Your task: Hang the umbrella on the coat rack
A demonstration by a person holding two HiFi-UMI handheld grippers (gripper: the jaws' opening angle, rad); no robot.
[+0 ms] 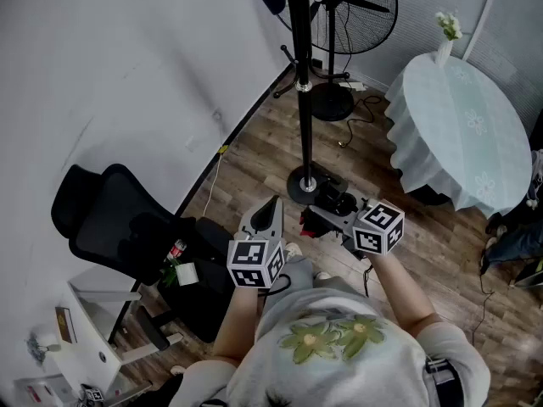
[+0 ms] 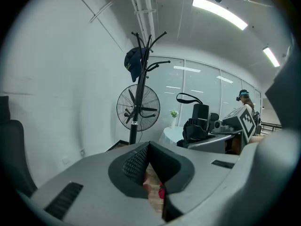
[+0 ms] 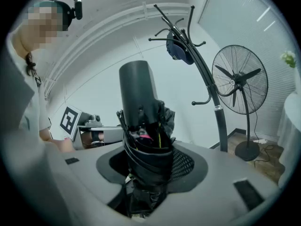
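A black coat rack (image 1: 301,83) stands on the wood floor ahead of me, its round base (image 1: 307,185) close to my grippers. In the right gripper view the coat rack (image 3: 207,79) has curved hooks and a dark cap (image 3: 178,51) on one of them. My right gripper (image 3: 150,159) is shut on a folded black umbrella (image 3: 141,107), which stands upright between the pads with its handle on top. From above, the umbrella (image 1: 338,200) lies near the rack's base. My left gripper (image 1: 271,206) is to its left, shut and holding nothing. Its pads (image 2: 136,166) meet at the tip.
A standing fan (image 1: 348,15) is just behind the rack. A round table (image 1: 462,134) with a pale cloth and a vase fills the right side. A black office chair (image 1: 127,236) sits against the white wall at left, with a desk corner (image 1: 93,354) below it.
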